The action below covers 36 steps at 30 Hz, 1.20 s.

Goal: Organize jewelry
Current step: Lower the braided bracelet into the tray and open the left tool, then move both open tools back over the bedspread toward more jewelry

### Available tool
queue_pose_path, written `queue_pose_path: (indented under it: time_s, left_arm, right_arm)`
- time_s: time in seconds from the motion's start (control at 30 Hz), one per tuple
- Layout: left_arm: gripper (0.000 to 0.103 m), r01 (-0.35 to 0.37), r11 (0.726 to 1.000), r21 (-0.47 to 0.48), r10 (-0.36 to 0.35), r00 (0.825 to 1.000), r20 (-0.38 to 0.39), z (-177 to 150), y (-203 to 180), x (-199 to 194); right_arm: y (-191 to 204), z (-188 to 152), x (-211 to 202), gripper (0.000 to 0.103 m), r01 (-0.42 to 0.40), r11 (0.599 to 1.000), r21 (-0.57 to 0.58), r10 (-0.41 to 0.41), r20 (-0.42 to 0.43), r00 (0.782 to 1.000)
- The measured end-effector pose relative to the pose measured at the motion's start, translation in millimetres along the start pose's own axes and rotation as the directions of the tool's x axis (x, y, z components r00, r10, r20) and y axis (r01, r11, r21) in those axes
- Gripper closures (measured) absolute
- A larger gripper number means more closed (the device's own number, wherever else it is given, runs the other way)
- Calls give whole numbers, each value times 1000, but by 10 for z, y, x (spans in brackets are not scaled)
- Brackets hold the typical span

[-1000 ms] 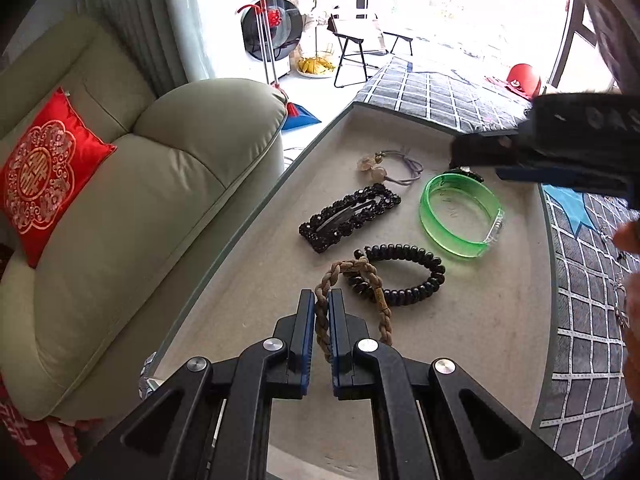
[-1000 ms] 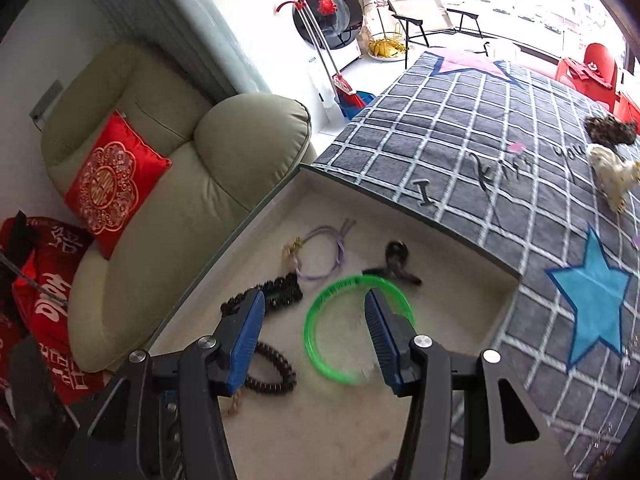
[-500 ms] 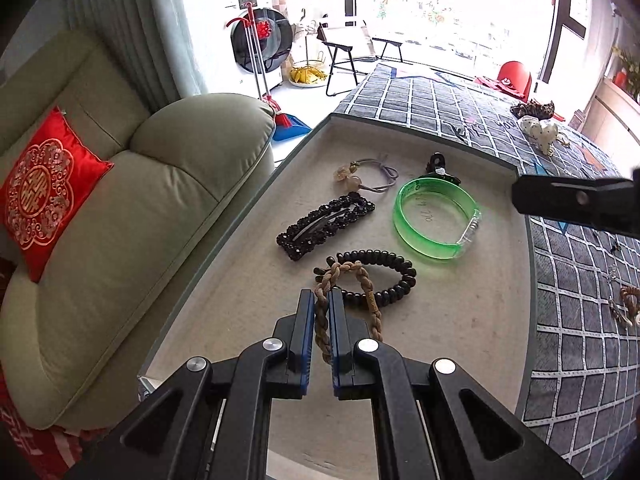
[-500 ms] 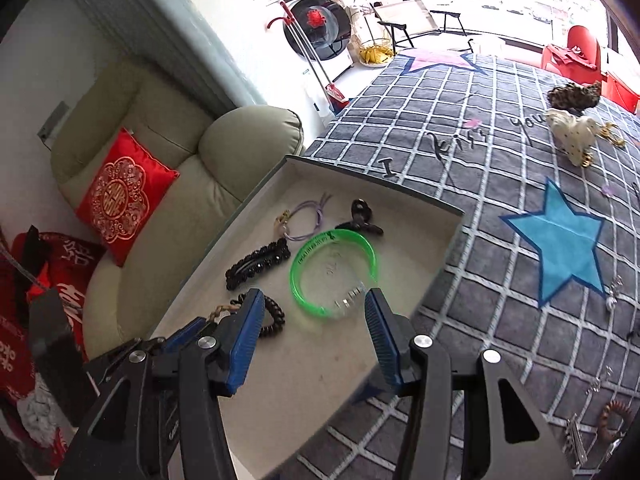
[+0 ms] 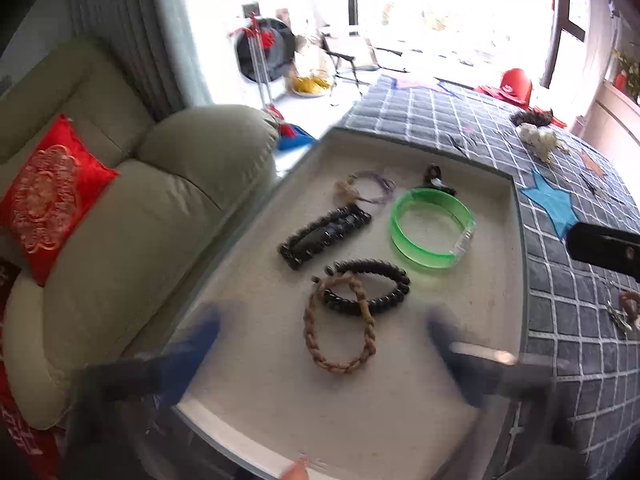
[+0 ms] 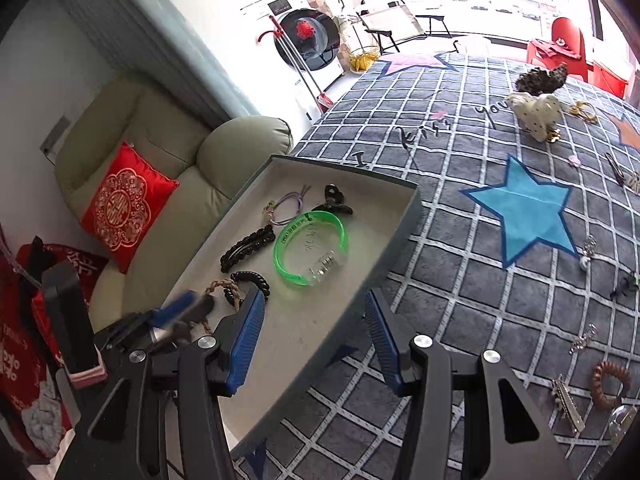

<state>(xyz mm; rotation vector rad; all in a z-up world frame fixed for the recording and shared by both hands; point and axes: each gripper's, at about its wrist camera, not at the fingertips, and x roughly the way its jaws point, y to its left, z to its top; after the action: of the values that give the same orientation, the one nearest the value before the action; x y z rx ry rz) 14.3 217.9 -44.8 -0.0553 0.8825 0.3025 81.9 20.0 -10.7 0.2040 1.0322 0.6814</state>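
Note:
A shallow grey tray (image 5: 519, 280) holds a brown braided bracelet (image 5: 340, 326) lying partly over a black beaded bracelet (image 5: 374, 286). Beyond them are a green bangle (image 5: 432, 228), a black hair clip (image 5: 324, 236), a purple hair tie (image 5: 370, 188) and a small black claw clip (image 5: 436, 176). My left gripper (image 5: 320, 342) is blurred, its jaws opening wide on either side of the braided bracelet without touching it. My right gripper (image 6: 314, 310) hangs open over the tray's (image 6: 394, 248) near right edge with nothing between its fingers.
The tray sits on a grey checked cloth with a blue star (image 6: 524, 216). Loose pieces lie at the right: a brown coil tie (image 6: 610, 384), a silver clip (image 6: 566, 402), a white fabric piece (image 6: 536, 114). A green sofa (image 5: 132, 232) with a red cushion stands at the left.
The left gripper's jaws went from shut on the braided bracelet to wide open, and the bracelet now lies free on the tray. The right gripper drew back from above the bangle toward the tray's right edge.

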Motion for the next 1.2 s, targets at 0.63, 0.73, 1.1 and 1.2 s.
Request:
queue_pose_path:
  time_s: [0.63, 0.73, 1.1, 1.2]
  left_arm:
    - [0, 1, 999, 51, -3, 999, 37, -3, -202, -289]
    - [0, 51, 995, 90, -55, 998, 38, 3, -375, -388]
    - [0, 226, 948, 223, -235, 972, 15, 134, -1262, -654]
    - [0, 255, 937, 240, -260, 966, -10, 205, -1498, -592]
  right_arm:
    - [-358, -210, -330, 26, 55, 998, 38, -56, 29, 998]
    - [-524, -242, -452, 25, 87, 994, 62, -89, 41, 995]
    - [-1363, -370, -952, 25, 267, 949, 169, -278, 44, 960]
    - [-1495, -430, -1032, 25, 317, 936, 156, -326, 36, 945]
